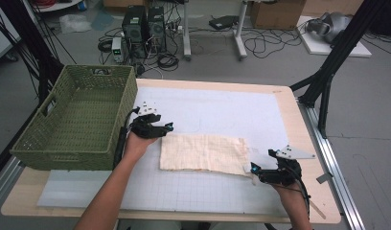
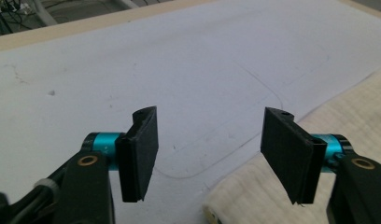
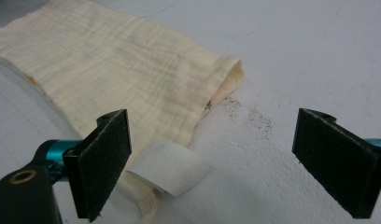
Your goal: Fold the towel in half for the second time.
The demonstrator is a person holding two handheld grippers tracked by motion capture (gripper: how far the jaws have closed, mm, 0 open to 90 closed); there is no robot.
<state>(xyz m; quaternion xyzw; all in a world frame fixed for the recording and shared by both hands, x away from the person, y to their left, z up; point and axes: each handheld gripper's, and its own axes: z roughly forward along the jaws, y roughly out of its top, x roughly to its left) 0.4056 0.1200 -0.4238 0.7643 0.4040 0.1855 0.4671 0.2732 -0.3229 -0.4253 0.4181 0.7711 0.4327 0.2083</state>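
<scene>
Lying folded flat, the cloth (image 1: 203, 152) awaits gripping: left tongs (image 1: 166, 127) and right tongs (image 1: 252, 168) gape at its 2 ends

I see a green woven basket (image 1: 74, 117) at the table's left edge, on a white gridded mat (image 1: 222, 108). Beyond the table, two computer towers (image 1: 144, 24) stand among tangled cables (image 1: 268, 43).

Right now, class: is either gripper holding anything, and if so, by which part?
Nothing is held. The left gripper and the right gripper both have their jaws open, one at each end of the folded cream cloth.
</scene>
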